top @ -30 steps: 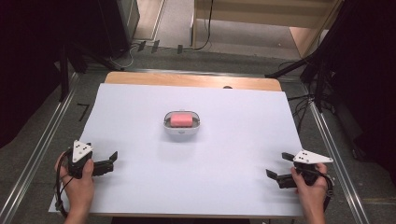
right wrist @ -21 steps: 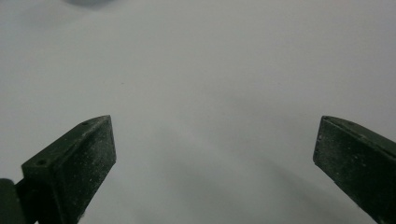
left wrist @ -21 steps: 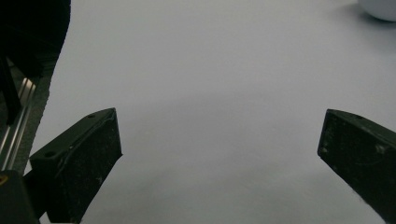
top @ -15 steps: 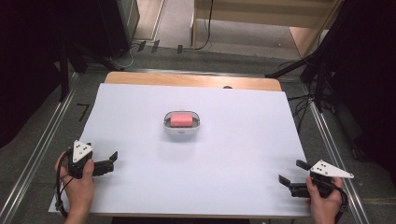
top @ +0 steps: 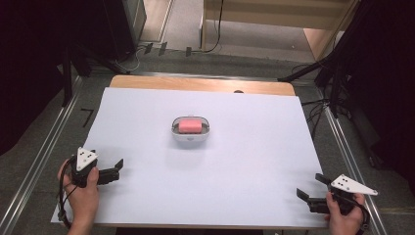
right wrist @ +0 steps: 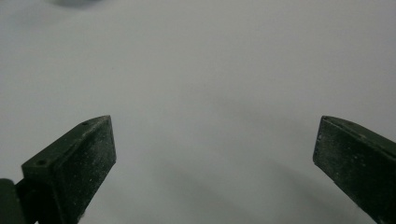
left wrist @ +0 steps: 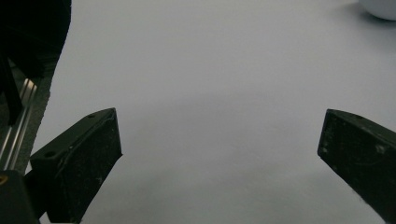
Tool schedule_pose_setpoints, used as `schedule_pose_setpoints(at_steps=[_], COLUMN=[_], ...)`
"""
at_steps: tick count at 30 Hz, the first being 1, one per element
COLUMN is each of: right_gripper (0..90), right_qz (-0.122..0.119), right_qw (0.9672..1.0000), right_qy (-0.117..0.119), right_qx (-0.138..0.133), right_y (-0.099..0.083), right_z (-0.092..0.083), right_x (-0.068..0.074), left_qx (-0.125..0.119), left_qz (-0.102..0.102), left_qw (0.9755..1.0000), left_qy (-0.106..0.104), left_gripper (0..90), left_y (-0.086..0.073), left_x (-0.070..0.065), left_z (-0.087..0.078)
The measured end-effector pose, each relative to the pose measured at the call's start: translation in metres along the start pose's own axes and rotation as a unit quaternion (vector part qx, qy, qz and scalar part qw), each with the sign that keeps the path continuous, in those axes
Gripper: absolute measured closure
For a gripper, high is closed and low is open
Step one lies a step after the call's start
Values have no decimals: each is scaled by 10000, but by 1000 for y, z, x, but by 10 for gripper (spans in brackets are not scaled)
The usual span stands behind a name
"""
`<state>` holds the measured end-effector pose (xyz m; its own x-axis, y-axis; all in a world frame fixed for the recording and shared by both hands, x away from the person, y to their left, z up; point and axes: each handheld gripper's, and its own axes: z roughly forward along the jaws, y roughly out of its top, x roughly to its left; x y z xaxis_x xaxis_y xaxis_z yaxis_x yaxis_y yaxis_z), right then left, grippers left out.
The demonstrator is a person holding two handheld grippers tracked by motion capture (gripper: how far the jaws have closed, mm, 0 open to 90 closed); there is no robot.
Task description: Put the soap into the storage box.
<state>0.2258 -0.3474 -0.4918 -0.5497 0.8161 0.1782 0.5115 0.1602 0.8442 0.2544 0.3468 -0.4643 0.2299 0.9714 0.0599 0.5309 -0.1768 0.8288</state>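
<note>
Right gripper (top: 313, 194) moved back; one bowl (top: 191, 129), one pink block (top: 190, 126)

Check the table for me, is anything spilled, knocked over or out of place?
Nothing stands out. The white container sits upright mid-table on the white sheet, the pink block inside it. The left gripper and right gripper are open at the near corners.
</note>
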Motion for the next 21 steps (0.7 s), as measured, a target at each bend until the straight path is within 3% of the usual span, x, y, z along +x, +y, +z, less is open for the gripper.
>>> schedule_pose_setpoints(at_steps=[3, 10, 21], right_gripper=[0, 0, 0], right_qz=[-98, -34, -69], right_qw=[9999, 10000, 9999], right_qy=[-46, -47, -57], right_qx=[117, -54, -65], right_y=[0, -2, -2], right_z=[3, 0, 0], right_x=[2, 1, 1], left_qx=[-2, 3, 30], left_qz=[-1, -30, -41], left_qw=[10000, 10000, 10000], left_qy=[-6, -30, -16], left_gripper=[1, 1, 1], left_y=[0, 0, 0], left_x=[0, 1, 1], left_z=[0, 0, 1])
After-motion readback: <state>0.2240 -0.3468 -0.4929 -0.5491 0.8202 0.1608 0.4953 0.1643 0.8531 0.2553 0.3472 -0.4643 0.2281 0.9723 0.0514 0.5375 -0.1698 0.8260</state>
